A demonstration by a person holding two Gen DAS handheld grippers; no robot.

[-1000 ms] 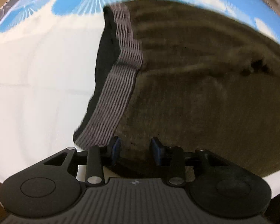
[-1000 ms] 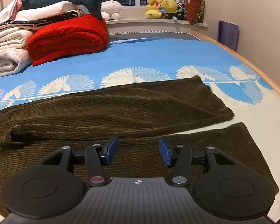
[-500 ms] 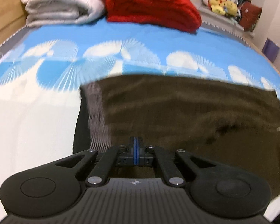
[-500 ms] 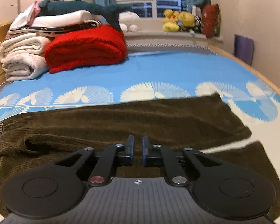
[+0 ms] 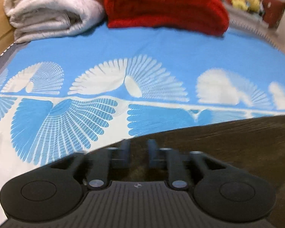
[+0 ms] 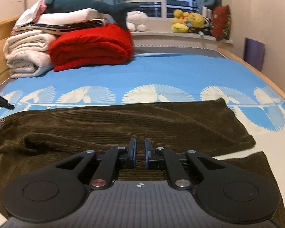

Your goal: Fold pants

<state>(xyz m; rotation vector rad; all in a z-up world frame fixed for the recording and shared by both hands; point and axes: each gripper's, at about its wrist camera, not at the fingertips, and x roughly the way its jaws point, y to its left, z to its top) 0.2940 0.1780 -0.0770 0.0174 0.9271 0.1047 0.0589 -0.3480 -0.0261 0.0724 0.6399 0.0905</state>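
Pants (image 6: 123, 125): spread across the lower half of the right wrist view, waistband at the left edge, leg ends at the right; in the left wrist view seen as a dark brown mass filling the lower right.
Left gripper (image 5: 138, 153): shown at bottom centre of its view over the upper edge of the pants; jaws parted and opening, brown cloth seen in the gap, no pinch made out.
Right gripper (image 6: 140, 154): set low at centre over the corduroy; jaws drawn nearly together with a narrow gap, and whether cloth is pinched cannot be told.
Hard to make out: the left wrist view is smeared; the near leg is partly covered by the gripper body.
Bedsheet (image 6: 161, 72): blue with white fans, beneath the pants.
Surroundings: white blanket (image 6: 26, 57) at upper left, red blanket (image 6: 91, 47) just beside it, plush toys (image 6: 190, 21) at upper right.
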